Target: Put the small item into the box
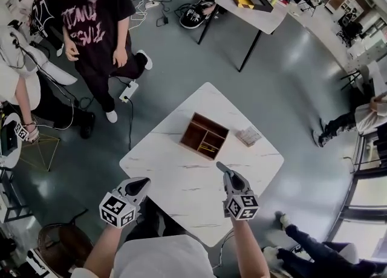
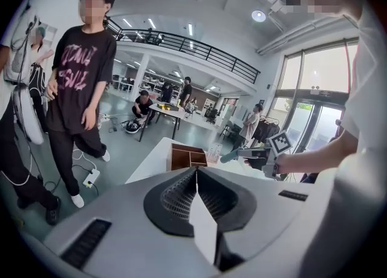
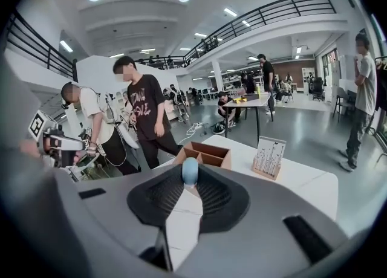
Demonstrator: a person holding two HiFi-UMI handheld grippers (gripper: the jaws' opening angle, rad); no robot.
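Firstly, in the head view, the white counter (image 1: pixel 181 180) is sitting mid-frame and carrying the wooden box (image 1: pixel 204 135), whose compartments are facing upward. A small card stand (image 1: pixel 248 135) is resting just beside the box at its 3 o'clock. The left hand-held gripper (image 1: pixel 143 182) is hovering over the counter's edge at the box's 7 o'clock. The right hand-held gripper (image 1: pixel 221 166) is hovering at the box's 5 o'clock, near it but apart, with its tip pointing toward the box. A person in a black shirt (image 1: pixel 97 23) is standing on the floor at the counter's 11 o'clock.

In the left gripper view, the left hand-held gripper (image 2: pixel 196 171) is showing its jaws pressed together with nothing between them. Beyond them, at 12 o'clock, the box (image 2: pixel 187 157) is sitting on the counter (image 2: pixel 154 162), and the right hand-held gripper (image 2: pixel 225 158) is reaching in from 3 o'clock above the counter.

In the right gripper view, the right hand-held gripper (image 3: pixel 190 177) is clamping the small blue item (image 3: pixel 190 171) at its jaw tips, holding it in the air short of the box (image 3: pixel 211 150). The box is lying straight ahead at 12 o'clock. The card stand (image 3: pixel 269 158) is standing upright on the counter (image 3: pixel 302 180) at 2 o'clock.
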